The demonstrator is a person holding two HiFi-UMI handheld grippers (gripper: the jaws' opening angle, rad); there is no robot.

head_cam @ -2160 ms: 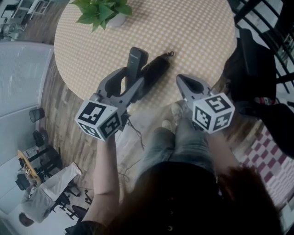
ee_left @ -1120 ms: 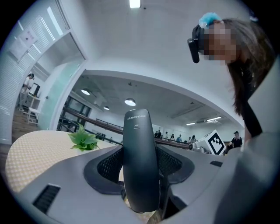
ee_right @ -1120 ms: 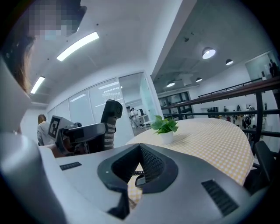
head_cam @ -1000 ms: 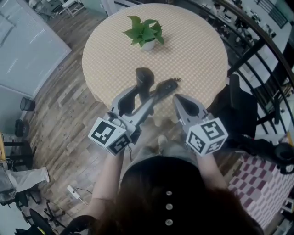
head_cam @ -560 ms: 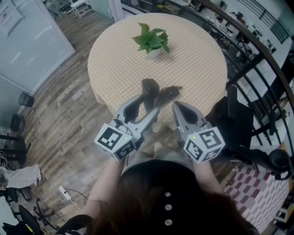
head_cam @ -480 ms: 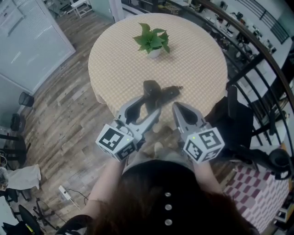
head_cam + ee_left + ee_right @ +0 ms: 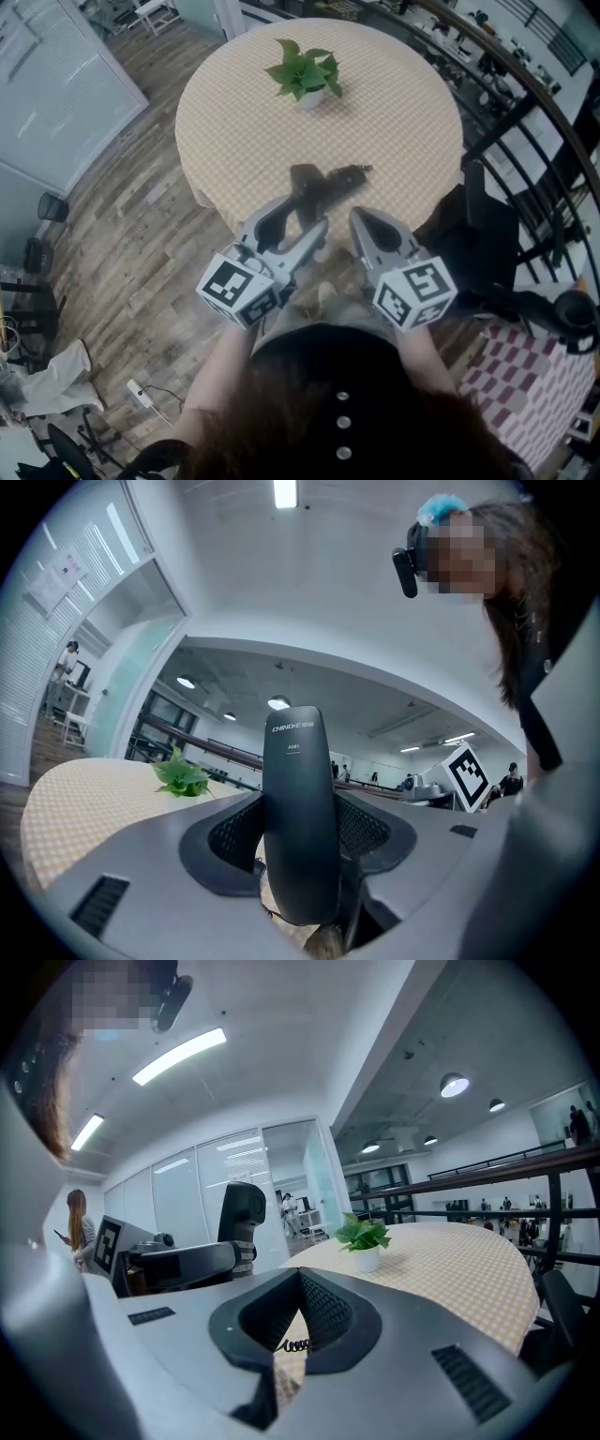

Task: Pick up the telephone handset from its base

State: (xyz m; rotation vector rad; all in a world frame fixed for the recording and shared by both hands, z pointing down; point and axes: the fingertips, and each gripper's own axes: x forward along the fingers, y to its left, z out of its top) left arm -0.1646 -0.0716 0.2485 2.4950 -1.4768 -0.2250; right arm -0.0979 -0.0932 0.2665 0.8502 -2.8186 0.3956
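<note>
My left gripper (image 7: 305,204) is shut on the dark telephone handset (image 7: 302,180), held above the near edge of the round table (image 7: 403,103). In the left gripper view the handset (image 7: 298,817) stands upright between the ribbed pads of that gripper (image 7: 300,855). A curled cord (image 7: 359,170) shows just right of the handset, and a piece of it (image 7: 292,1344) appears below the right jaws. My right gripper (image 7: 359,217) hangs beside the left one, shut with nothing in it (image 7: 298,1283). The telephone base is not in view.
A small potted plant (image 7: 305,75) stands on the checked tablecloth toward the far side. A dark curved railing (image 7: 525,103) runs behind the table at the right. A black chair (image 7: 487,225) and a checked mat (image 7: 525,375) lie to my right; wooden floor lies to the left.
The handset stays in the left gripper throughout. Both grippers have drawn back toward the table's near edge and more of the table shows. In the last half second almost nothing moved.
</note>
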